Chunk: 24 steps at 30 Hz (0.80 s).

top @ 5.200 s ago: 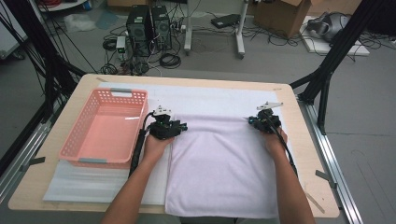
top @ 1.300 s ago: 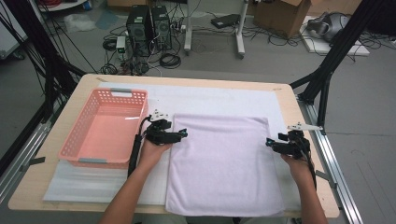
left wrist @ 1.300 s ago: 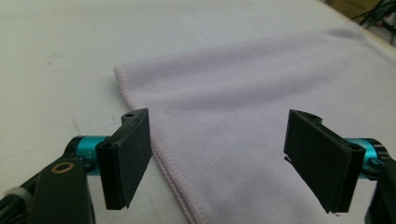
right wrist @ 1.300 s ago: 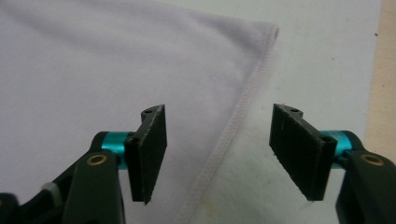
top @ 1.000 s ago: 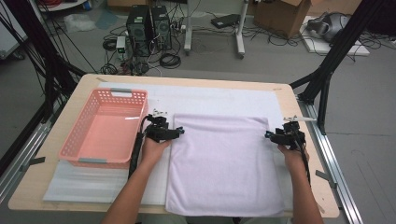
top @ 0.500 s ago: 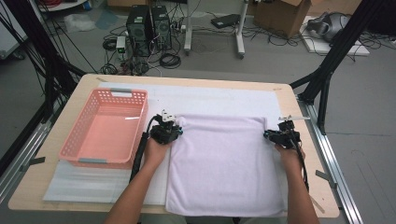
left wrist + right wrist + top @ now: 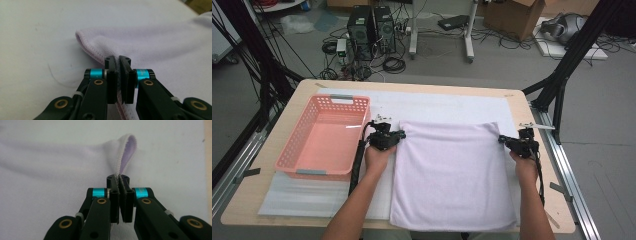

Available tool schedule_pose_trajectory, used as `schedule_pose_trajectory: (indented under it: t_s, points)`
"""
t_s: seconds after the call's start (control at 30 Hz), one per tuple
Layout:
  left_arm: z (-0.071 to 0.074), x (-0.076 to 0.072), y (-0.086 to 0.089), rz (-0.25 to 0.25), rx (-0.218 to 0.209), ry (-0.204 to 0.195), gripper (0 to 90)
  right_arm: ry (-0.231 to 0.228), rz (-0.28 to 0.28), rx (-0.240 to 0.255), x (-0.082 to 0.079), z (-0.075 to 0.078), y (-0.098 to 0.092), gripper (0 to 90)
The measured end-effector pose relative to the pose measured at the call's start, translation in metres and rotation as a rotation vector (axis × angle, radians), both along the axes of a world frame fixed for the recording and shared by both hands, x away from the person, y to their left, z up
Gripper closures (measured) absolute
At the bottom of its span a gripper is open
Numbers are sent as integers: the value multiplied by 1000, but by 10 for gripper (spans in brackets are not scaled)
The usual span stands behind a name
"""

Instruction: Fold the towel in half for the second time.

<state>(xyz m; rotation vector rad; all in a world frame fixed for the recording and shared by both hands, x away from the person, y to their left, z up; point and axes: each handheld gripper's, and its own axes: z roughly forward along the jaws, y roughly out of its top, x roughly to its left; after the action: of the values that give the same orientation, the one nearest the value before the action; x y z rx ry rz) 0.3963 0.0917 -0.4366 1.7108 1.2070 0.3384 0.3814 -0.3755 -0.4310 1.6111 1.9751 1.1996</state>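
Lab room w/ grey floor, PC towers [image 7: 372, 25] & loose cables at 12 o'clock beyond the tabletop [image 7: 272, 200], cardboard box [image 7: 517, 15] toward 1 o'clock, black frame legs either side. Pale wood top, mostly covered by a white mat [image 7: 447, 107]; pink basket [image 7: 324, 137], empty, sits at 9 o'clock of the work.

Lilac towel [image 7: 452, 175] lies flat at centre, running from mid-table back to the near edge at 6 o'clock.

Left gripper [image 7: 398, 134] is at the towel's far-left corner; in the left gripper view its fingers [image 7: 111, 80] have just been closing and are now pinched tight on the hemmed edge, cloth between them. Right gripper [image 7: 503, 140] is at the far-right corner; its fingers [image 7: 113, 202] have also just been closing, and are clamped on a raised fold of hem that loops up past the tips.

Step in hand, as I read it: both far corners gripped, start of a fold. Next move prob. calls for lifting both corners together, keeping the edge taut & level, then carrying it toward 6 o'clock so it lands square on the near edge. Risk: thin bite on the hem, could slip if pulled unevenly
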Motion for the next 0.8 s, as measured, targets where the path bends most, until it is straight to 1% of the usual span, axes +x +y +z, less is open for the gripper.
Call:
schedule_pose_trajectory:
  t_s: [0.07,0.17,0.23,0.3,0.37,0.43,0.5,0.53,0.57,0.6,0.63,0.67,0.7,0.77,0.8]
  points:
    - [6,-2,0,-2,-15,-16,850,-21,-2,19,-3,4,-3,880]
    - [11,-6,2,-23,-33,-21,849,-35,2,37,-9,8,-5,880]
    - [15,-10,2,-39,-28,-19,849,-43,25,28,-14,11,-4,880]
    - [18,-17,3,-52,-16,-33,848,-60,40,22,-21,15,-5,879]
    - [20,-25,5,-67,-17,-41,848,-73,51,26,-30,16,-7,879]
    - [21,-33,7,-78,-9,-49,848,-77,58,43,-38,17,-10,878]
    - [22,-42,9,-93,-20,-52,848,-78,72,48,-48,18,-11,878]
    - [23,-46,9,-98,-24,-56,848,-88,81,44,-52,19,-11,878]
    - [23,-51,10,-105,-24,-56,848,-90,88,47,-57,19,-11,878]
    - [23,-56,11,-114,-34,-52,848,-96,100,48,-62,20,-12,878]
    - [23,-60,12,-125,-22,-51,848,-102,104,50,-67,20,-12,878]
    - [21,-65,13,-131,-24,-55,847,-108,112,49,-72,20,-13,878]
    - [20,-70,14,-141,-28,-50,847,-110,118,50,-77,19,-14,878]
    - [16,-80,14,-155,-18,-61,847,-104,127,56,-86,17,-15,878]
    - [14,-84,15,-162,-21,-56,848,-99,131,57,-90,15,-16,878]
